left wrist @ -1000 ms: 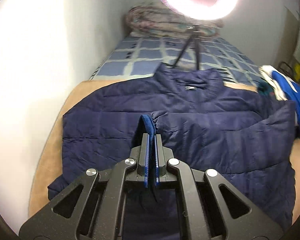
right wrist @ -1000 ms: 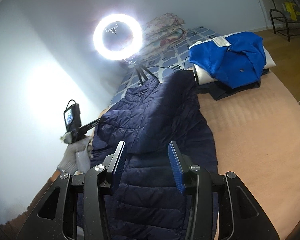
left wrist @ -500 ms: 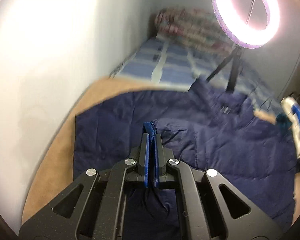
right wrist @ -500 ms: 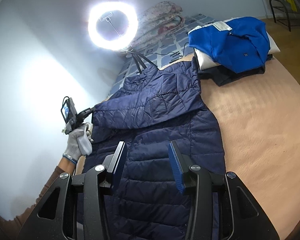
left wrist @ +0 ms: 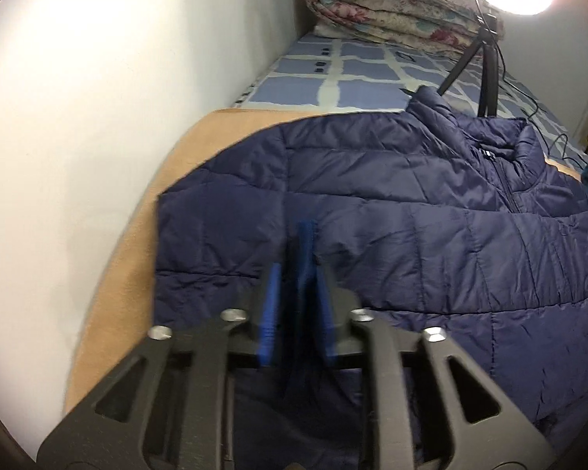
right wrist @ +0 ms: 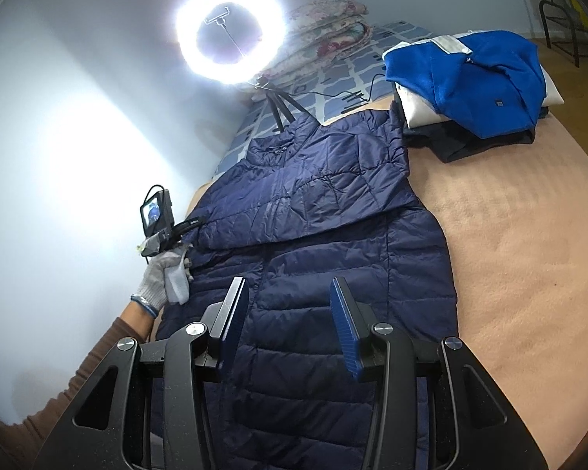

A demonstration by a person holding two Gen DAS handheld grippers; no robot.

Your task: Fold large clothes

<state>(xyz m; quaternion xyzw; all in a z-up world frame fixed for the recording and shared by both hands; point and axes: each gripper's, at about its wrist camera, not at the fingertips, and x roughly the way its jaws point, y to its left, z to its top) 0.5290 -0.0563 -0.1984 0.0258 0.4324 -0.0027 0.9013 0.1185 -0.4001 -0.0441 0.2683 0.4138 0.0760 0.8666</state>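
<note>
- While your left tongs (left wrist: 296, 270) sit over the wall-side edge of the bed (right wrist: 529, 235), their jaws stand a little apart with a dark strip of cloth, blurred, running between them; it reads as the cuff end of the folded-over sleeve (left wrist: 356, 258), but I cannot tell whether they are pinching it or letting it go.
- That sleeve lies across the chest of the navy puffer jacket (right wrist: 333, 243), which I judge is why your left tongs sit so low and close: you are laying the arm inward to narrow the garment.
- You have the jacket spread face up along the bed on the tan blanket, collar (left wrist: 486, 137) toward the ring light (right wrist: 227, 35) and the checked sheet, hem toward you.
- Your right tongs (right wrist: 290, 313) hover above the lower body of the jacket, jaws wide apart, holding and touching nothing; probably waiting for the hem fold.
- Near the bed's far right corner, the folded pile (right wrist: 470, 78), with a blue garment on top, sits just beside the jacket's right shoulder, out of the folding path.
</note>
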